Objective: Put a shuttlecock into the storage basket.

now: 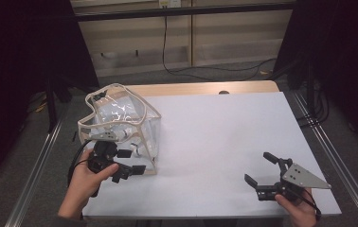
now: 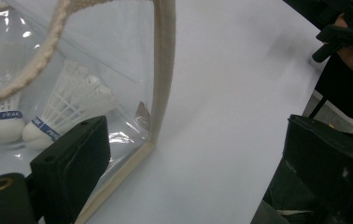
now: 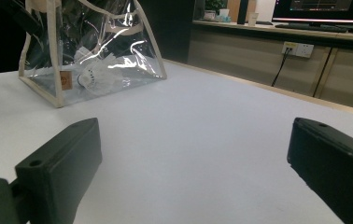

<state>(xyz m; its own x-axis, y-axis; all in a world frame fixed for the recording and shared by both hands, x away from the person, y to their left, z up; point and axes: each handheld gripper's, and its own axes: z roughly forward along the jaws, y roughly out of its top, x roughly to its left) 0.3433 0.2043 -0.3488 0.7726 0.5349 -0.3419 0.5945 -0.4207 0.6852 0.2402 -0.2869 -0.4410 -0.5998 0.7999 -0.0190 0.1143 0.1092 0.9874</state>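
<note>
left claw (image 1: 129, 171): black, blocky jaws, screw holes, black cable, grey three-cornered plate | right claw (image 1: 258, 170): black, grey three-cornered plate with dark holes, black cable | hands bare

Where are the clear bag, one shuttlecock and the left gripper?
clear bag (image 1: 145, 113): high view, cream trim at its right edge.
shuttlecock (image 2: 38, 134): left gripper view, its white cork base.
left gripper (image 1: 129, 171): high view, midway between its tips.

A white table (image 1: 224, 142) carries a clear bag (image 1: 120, 125) near its left edge.
</note>
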